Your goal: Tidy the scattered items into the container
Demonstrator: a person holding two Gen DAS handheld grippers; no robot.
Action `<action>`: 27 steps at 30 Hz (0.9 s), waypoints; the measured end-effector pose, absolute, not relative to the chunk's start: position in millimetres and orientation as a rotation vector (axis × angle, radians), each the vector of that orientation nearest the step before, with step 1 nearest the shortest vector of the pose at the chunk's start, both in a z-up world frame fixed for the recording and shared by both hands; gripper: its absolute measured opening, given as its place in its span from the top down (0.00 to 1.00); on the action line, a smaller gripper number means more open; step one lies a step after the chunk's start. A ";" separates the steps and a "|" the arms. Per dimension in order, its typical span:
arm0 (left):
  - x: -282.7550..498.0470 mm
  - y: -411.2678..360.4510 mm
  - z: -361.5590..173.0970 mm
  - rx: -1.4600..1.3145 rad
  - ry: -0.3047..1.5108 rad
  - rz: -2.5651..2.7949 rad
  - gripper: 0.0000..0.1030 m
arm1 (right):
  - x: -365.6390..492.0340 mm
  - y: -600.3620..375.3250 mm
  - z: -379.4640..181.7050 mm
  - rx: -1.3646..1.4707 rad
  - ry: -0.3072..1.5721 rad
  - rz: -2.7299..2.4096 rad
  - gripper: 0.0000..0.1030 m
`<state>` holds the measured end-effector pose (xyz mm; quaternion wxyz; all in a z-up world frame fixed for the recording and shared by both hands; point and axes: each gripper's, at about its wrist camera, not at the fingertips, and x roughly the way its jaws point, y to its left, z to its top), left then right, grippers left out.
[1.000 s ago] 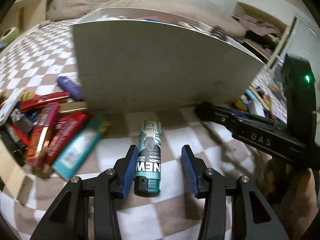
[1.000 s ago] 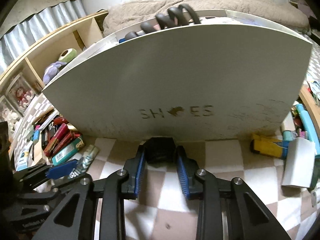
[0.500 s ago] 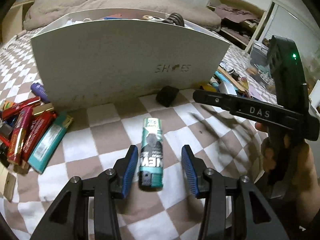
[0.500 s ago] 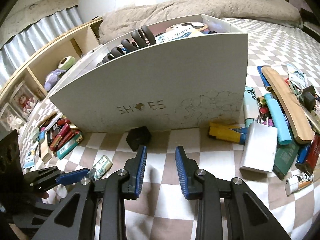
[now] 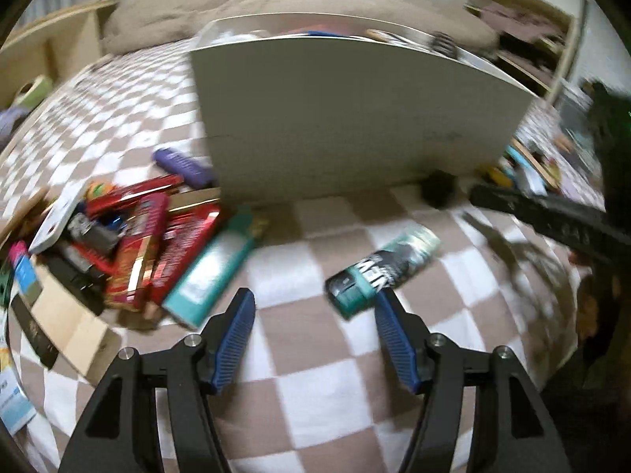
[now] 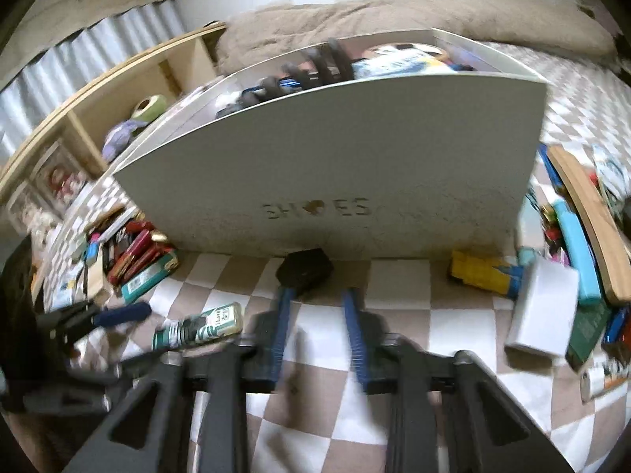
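Observation:
A white box (image 5: 355, 118) marked SHOES (image 6: 335, 181) stands on the checkered cover with several items inside. A teal tube (image 5: 382, 270) lies tilted just ahead of my left gripper's right finger; it also shows in the right wrist view (image 6: 201, 329). My left gripper (image 5: 315, 307) is open and empty. A small black block (image 6: 305, 268) lies against the box front, just ahead of my right gripper (image 6: 317, 297), which is open and empty. The block also shows in the left wrist view (image 5: 437, 187).
A pile of red bars, a teal box and small items (image 5: 138, 244) lies left of the box. Right of it lie a yellow item (image 6: 481, 276), a white box (image 6: 540, 311), a wooden piece (image 6: 591, 224) and more clutter. A wooden shelf (image 6: 118, 90) stands behind.
My left gripper has swung left and opened wider; the teal tube now lies tilted at its right finger. My right gripper has moved forward toward the black block.

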<state>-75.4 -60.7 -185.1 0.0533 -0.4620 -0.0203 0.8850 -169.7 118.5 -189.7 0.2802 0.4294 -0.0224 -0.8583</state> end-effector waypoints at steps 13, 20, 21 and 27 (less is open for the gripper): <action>-75.9 -51.0 -181.6 -1.352 -0.259 2.585 0.19 | -176.7 111.3 -193.0 1.158 0.013 -2.361 1.00; -74.9 -39.6 -184.2 -1.355 -0.202 2.595 0.19 | -177.6 103.8 -195.5 1.152 0.023 -2.328 0.15; -74.7 -39.5 -184.2 -1.356 -0.203 2.595 0.19 | -177.4 102.1 -195.6 1.153 0.029 -2.324 0.15; -70.6 -41.8 -185.8 -1.354 -0.194 2.608 0.19 | -185.2 91.1 -197.4 1.195 0.019 -2.283 0.32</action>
